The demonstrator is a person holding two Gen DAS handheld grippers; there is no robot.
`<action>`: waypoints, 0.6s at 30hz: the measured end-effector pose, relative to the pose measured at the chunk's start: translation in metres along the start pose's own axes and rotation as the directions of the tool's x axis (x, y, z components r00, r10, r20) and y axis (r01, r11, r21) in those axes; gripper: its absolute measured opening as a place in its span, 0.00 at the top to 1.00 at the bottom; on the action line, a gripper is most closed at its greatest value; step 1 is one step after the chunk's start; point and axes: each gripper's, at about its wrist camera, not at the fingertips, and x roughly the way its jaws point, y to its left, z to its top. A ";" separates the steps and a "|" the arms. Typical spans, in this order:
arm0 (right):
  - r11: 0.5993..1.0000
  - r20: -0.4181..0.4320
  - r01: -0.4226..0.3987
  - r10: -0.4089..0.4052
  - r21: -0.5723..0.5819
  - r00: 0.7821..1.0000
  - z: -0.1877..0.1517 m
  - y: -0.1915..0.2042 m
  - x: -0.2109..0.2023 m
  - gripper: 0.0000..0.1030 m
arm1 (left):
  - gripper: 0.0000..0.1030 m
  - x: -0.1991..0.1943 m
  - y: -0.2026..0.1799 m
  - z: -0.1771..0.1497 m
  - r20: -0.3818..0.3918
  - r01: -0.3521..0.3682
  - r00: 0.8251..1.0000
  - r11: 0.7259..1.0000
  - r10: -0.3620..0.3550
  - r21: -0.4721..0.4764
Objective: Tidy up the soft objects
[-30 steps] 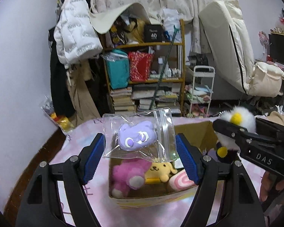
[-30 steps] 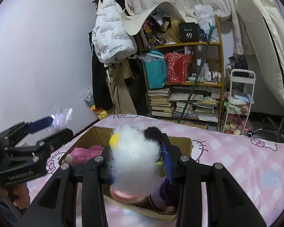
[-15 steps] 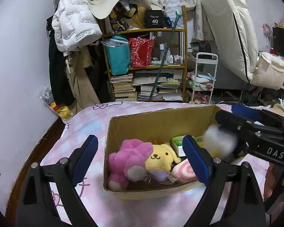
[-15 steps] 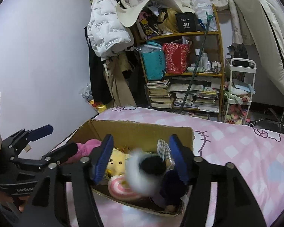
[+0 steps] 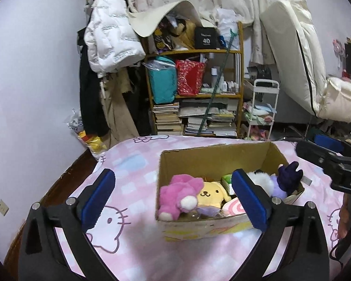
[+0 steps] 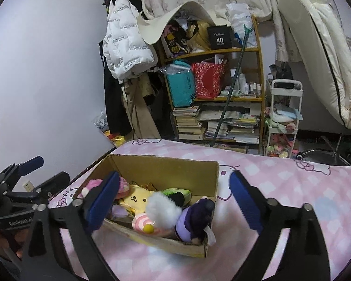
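A cardboard box (image 5: 213,161) stands on the pink Hello Kitty bedspread (image 5: 128,164); it also shows in the right wrist view (image 6: 166,168). Inside lie a pink plush (image 5: 177,192), a yellow dog plush (image 5: 209,193), a white fluffy toy (image 6: 162,207), a purple-and-dark plush (image 6: 196,217), a pink swirl toy (image 6: 140,221) and the bagged purple toy (image 5: 206,210). My left gripper (image 5: 173,199) is open and empty, in front of the box. My right gripper (image 6: 173,201) is open and empty, above the box's near corner.
A cluttered wooden shelf (image 5: 194,93) with books and bags stands behind the bed. A white jacket (image 5: 110,39) hangs at the left. A small white cart (image 5: 262,107) and an upright mattress (image 5: 297,53) are at the right.
Both grippers opened and pulled back. The bagged purple toy dropped from the left one into the box; the white fluffy toy dropped from the right one into the box.
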 end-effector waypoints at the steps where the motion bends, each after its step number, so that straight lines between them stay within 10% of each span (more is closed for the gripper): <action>1: 1.000 0.010 0.005 -0.005 -0.005 1.000 0.000 0.001 -0.005 0.01 | 0.04 -0.004 0.003 0.000 0.003 -0.006 1.000 1.000 0.006 -0.008; 18: 0.998 0.138 0.045 -0.039 -0.040 0.990 0.004 0.019 -0.103 0.00 | 0.01 -0.110 0.028 -0.012 0.095 -0.124 0.988 0.992 0.125 -0.022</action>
